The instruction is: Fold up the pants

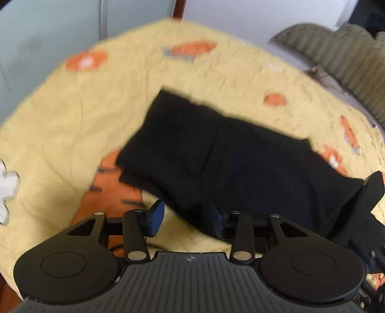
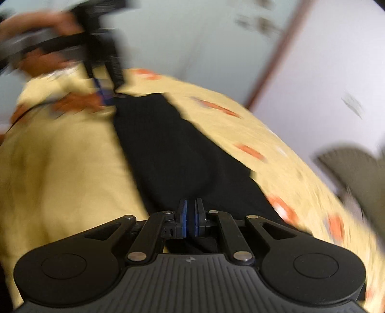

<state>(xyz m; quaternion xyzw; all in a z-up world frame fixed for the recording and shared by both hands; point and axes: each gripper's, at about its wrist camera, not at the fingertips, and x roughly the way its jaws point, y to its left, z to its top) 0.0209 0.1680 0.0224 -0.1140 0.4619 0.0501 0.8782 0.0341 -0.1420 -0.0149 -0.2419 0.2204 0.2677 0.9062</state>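
Black fabric is filling the middle of both views: the pants (image 1: pixel 240 163) are lying folded into a thick slab on a yellow bedspread (image 1: pixel 72 115) printed with orange shapes. In the left wrist view the slab is running from about ten o'clock down toward four o'clock, with a seam line showing across its top layer. The left gripper (image 1: pixel 186 218) is sitting at six o'clock with its jaws standing apart; the blue-padded finger (image 1: pixel 156 216) on one side is hanging over bare bedspread, while the other finger is sitting against the near edge of the cloth, and nothing is being pinched between them. At four o'clock in that same view a corner of the black cloth is lifting off the bed, drawn up toward the frame edge. The right wrist view is heavily blurred. There the pants (image 2: pixel 173 154) are stretching away as a long dark strip from six o'clock toward eleven o'clock. The right gripper (image 2: pixel 190 220) is showing its two blue pads nearly together, with dark material between them; it looks clamped on the pants, though the blur is making the exact grip hard to read. At eleven o'clock a person's hand (image 2: pixel 45 21) is holding the other tool above the far end of the strip. A pale wall and a brown door frame are showing behind the bed.
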